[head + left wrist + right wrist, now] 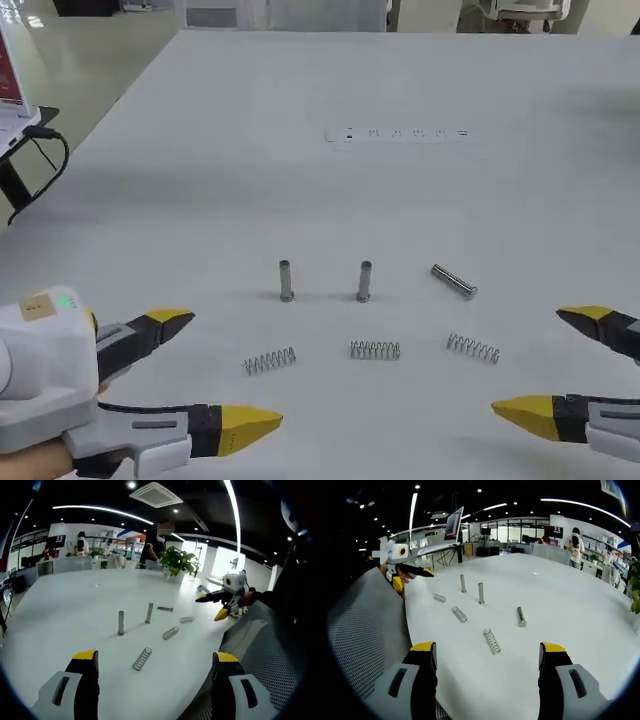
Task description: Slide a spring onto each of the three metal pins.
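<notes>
On the white table, two metal pins stand upright, the left pin (286,280) and the middle pin (364,281). A third pin (453,281) lies on its side to their right. Three springs lie in a row in front of them: left spring (270,361), middle spring (375,349), right spring (473,348). My left gripper (200,370) is open at the near left, empty, with the left spring (142,658) just ahead of it. My right gripper (555,365) is open at the near right, empty, with the right spring (491,640) ahead and the lying pin (520,616) beyond.
A white power strip (400,135) lies farther back on the table. A laptop and a black cable (45,150) sit at the far left edge. A potted plant (177,562) stands at the table's far end, with people beyond.
</notes>
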